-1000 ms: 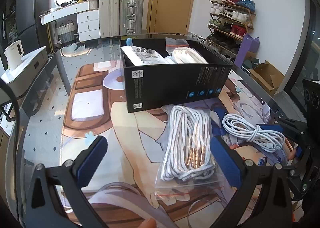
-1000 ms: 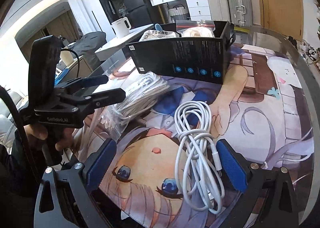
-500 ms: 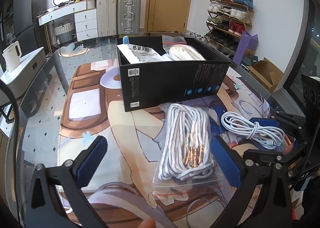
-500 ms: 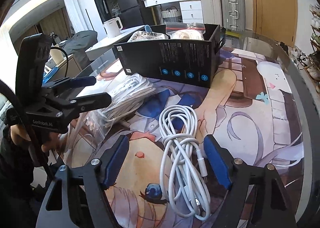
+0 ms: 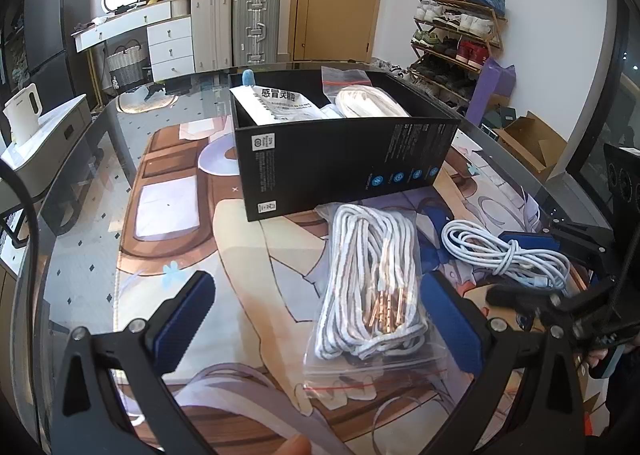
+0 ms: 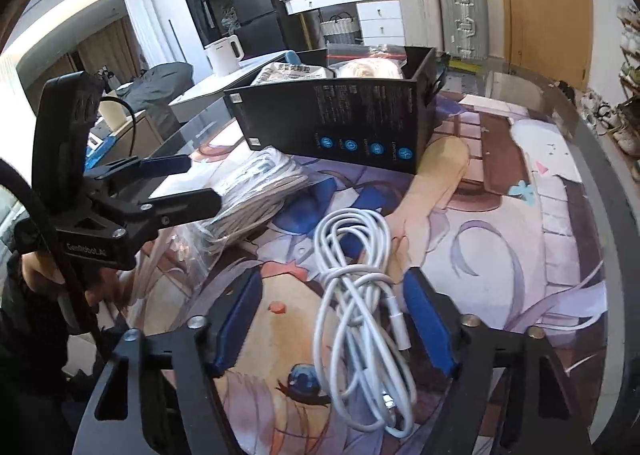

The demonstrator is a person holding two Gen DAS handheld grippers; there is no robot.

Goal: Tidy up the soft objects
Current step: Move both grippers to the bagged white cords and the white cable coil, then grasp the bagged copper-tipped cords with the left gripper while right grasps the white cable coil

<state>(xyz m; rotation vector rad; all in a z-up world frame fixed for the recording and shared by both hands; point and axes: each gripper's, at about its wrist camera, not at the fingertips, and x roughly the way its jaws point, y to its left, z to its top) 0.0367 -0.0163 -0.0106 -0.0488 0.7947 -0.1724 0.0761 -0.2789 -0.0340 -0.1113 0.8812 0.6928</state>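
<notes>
Right gripper [image 6: 332,319] closing around the white cable [image 6: 360,295], not yet pinching: light, floppy, so grab its knotted middle.

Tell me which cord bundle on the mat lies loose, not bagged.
The smooth white cable, lying bare between the right tongs, whose jaws are closing around it. The braided white cords beside it are sealed in a clear zip bag.

Both grippers: black angular frames, silver screws at the pivots, dark blue ribbed pads. Left gripper [image 6: 182,183], seen at left of the right-wrist frame, carries white "GenRobot.AI" lettering, a tall black block on top and a black cable. Dark sleeve, lower left.
</notes>
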